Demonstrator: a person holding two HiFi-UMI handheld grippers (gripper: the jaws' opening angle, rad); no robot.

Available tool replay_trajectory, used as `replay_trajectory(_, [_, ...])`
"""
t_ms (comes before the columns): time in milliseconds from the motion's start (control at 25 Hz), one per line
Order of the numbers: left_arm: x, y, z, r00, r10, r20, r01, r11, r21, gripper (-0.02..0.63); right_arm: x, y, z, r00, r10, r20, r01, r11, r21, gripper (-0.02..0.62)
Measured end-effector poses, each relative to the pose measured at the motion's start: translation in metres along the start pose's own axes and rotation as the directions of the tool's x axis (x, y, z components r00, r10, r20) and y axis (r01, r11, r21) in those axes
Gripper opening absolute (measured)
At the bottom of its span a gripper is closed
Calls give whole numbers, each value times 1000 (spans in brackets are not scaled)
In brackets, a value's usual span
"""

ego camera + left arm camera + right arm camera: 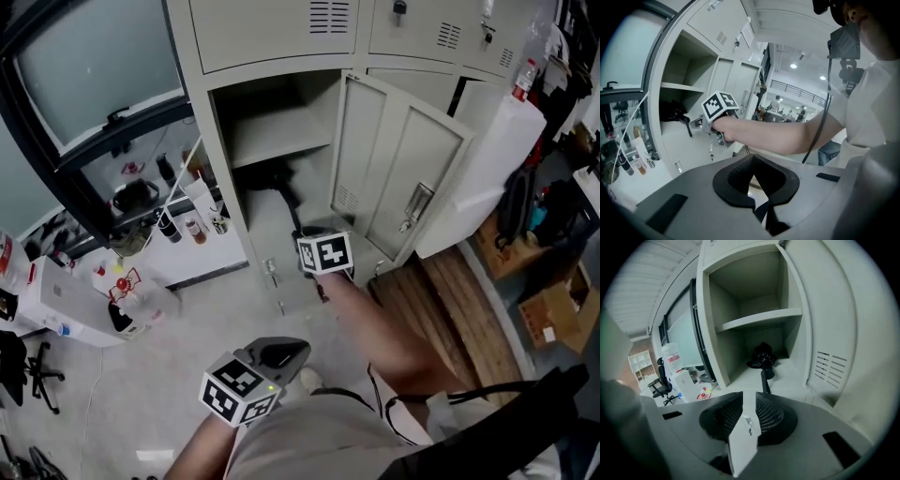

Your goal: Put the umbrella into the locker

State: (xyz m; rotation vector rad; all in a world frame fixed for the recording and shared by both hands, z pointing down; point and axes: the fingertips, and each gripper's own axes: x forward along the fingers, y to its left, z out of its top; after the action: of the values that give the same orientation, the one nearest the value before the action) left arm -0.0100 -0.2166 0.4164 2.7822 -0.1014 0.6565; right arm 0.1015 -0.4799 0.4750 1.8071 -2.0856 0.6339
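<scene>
The black folded umbrella [270,177] lies on the floor of the open locker [281,141], its handle pointing out toward the doorway. It shows deep inside in the right gripper view [762,357] and at the left in the left gripper view [672,112]. My right gripper [749,401] is at the locker's mouth, short of the handle, jaws a narrow gap apart with nothing between them; its marker cube [325,251] hides the jaws from above. My left gripper [753,173] hangs low near the person's body [281,354], shut and empty.
The locker door [398,178] stands swung open to the right. A window ledge with bottles [192,225] and a white box [66,300] are at the left. A wooden pallet [459,291], cardboard box [553,314] and bags lie at the right.
</scene>
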Motion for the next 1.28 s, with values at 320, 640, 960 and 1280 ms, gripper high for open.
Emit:
replay_trajectory(320, [-33, -34, -34, 1000, 10, 13, -10, 999, -41, 9, -53, 42, -55, 999, 17, -48, -17, 1000, -5, 40])
replay_trajectory(640, [-62, -54, -62, 999, 24, 30, -23, 999, -42, 9, -101, 87, -102, 997, 49, -67, -53, 997, -50, 29])
replay_trajectory(960, [-69, -68, -80, 1000, 14, 21, -13, 999, -31, 9, -136, 127, -127, 993, 98, -64, -101, 994, -46, 26])
replay_trajectory(1280, [-74, -73, -98, 999, 40, 14, -40, 999, -34, 9, -165, 162, -150, 986, 153, -61, -156, 986, -60, 25])
